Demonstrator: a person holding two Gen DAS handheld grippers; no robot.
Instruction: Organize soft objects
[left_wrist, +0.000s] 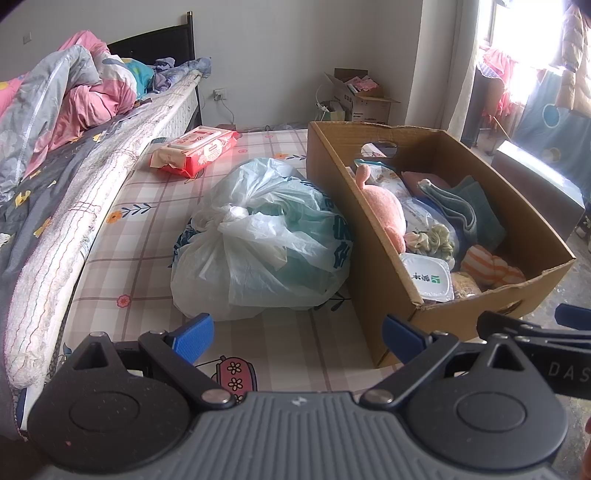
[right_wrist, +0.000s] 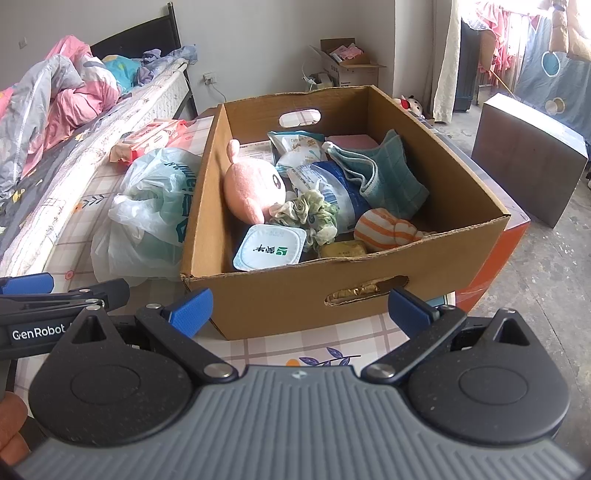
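Both tongs released, nothing in them. Left tongs (left_wrist: 297, 338) point straight at the tied plastic bag (left_wrist: 258, 236), just ahead on the checked mattress (left_wrist: 147, 229), its long side running away from the tongs w/ the knot facing them. Right tongs (right_wrist: 298, 308) face the cardboard box (right_wrist: 280, 295), bag off to their left. Left is prob. nearer the bag.

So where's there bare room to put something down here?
On the checked mat: between the tied plastic bag and the bed edge, and in front of the bag. The cardboard box is crowded.
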